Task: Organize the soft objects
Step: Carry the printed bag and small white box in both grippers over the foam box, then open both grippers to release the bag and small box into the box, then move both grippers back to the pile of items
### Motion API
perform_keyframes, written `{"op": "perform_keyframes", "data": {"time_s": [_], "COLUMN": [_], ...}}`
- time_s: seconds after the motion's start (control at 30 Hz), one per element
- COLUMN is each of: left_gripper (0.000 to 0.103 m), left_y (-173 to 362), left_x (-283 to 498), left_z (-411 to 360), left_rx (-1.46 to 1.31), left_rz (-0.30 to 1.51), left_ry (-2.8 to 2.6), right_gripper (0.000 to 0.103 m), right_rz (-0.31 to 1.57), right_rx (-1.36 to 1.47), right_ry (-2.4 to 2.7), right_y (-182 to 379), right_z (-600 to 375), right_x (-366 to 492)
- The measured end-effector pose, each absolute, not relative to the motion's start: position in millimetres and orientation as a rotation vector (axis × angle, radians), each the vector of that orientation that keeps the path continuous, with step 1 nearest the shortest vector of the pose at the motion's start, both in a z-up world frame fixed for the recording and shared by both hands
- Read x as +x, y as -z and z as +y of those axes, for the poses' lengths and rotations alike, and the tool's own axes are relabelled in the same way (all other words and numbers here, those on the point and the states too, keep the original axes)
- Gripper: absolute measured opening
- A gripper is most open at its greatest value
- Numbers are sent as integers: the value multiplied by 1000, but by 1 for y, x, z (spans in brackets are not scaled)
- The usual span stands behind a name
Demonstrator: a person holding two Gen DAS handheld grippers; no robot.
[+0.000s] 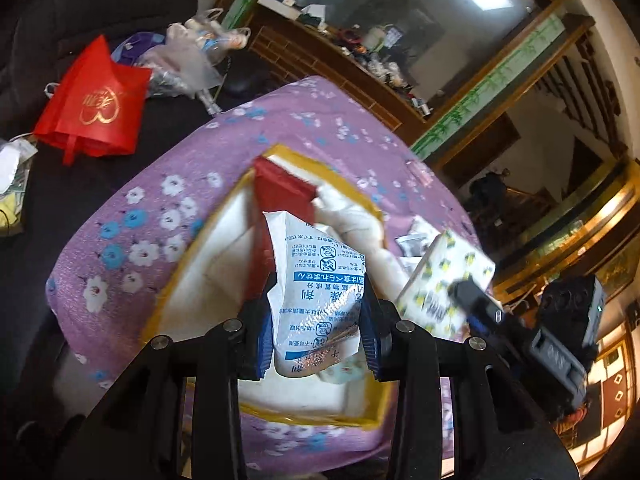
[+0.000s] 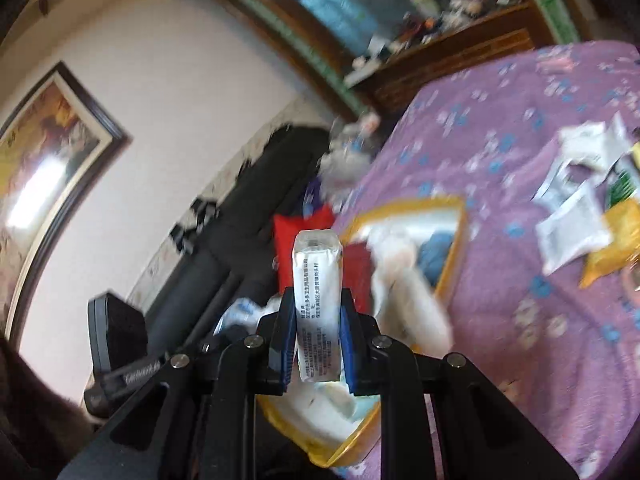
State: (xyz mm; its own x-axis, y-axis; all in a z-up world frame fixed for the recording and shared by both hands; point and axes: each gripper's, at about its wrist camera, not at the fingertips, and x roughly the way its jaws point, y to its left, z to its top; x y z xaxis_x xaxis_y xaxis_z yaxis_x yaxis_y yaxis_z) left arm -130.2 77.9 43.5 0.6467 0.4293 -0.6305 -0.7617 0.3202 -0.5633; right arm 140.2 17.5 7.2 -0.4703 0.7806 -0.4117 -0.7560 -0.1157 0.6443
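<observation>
My left gripper is shut on a white pouch with blue print, which hangs over a white foam box with a yellow taped rim. The box stands on a purple flowered cloth and holds a red packet and a white plush piece. My right gripper is shut on a clear-wrapped tissue pack, also above the box. In the left wrist view the tissue pack shows a yellow-green pattern, with the right gripper coming in from the right.
Several white sachets and a yellow packet lie on the cloth to the right of the box. A red bag and plastic bags sit on a dark sofa beyond. A wooden cabinet stands behind.
</observation>
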Motion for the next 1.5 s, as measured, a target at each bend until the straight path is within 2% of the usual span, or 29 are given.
{"op": "perform_keyframes", "data": {"time_s": [0.27,0.4,0.47,0.5,0.53,0.6,0.67,0.83,1.03,1.27,1.5], "left_gripper": [35,38,42,49,54,61,63,63,63,63,63], "left_y": [-20,-6,-6,-9,-12,-21,-29,-47,-71,-83,-67], "left_x": [-108,-103,-101,-100,-100,-102,-103,-99,-64,15,93], "left_z": [93,93,91,90,89,83,79,70,43,-1,-38], "left_rx": [-945,-922,-920,-910,-896,-865,-840,-818,-739,-648,-628], "left_rz": [481,516,524,520,505,465,447,410,403,475,594], "left_ry": [-879,-937,-916,-913,-917,-933,-944,-964,-913,-737,-563], "right_gripper": [18,22,22,24,27,48,54,54,54,54,55], "right_rz": [1158,1182,1173,1147,1124,1058,1008,934,891,960,980], "right_rx": [-4,-64,-85,-100,-110,-134,-145,-139,-61,47,107], "right_ry": [-1785,-1738,-1754,-1745,-1741,-1761,-1761,-1816,-1808,-1605,-1458], "right_y": [32,37,35,32,29,21,15,-1,-9,18,35], "right_z": [45,56,57,55,54,46,38,11,-26,-73,-116], "right_x": [136,131,126,124,122,118,116,122,166,256,303]}}
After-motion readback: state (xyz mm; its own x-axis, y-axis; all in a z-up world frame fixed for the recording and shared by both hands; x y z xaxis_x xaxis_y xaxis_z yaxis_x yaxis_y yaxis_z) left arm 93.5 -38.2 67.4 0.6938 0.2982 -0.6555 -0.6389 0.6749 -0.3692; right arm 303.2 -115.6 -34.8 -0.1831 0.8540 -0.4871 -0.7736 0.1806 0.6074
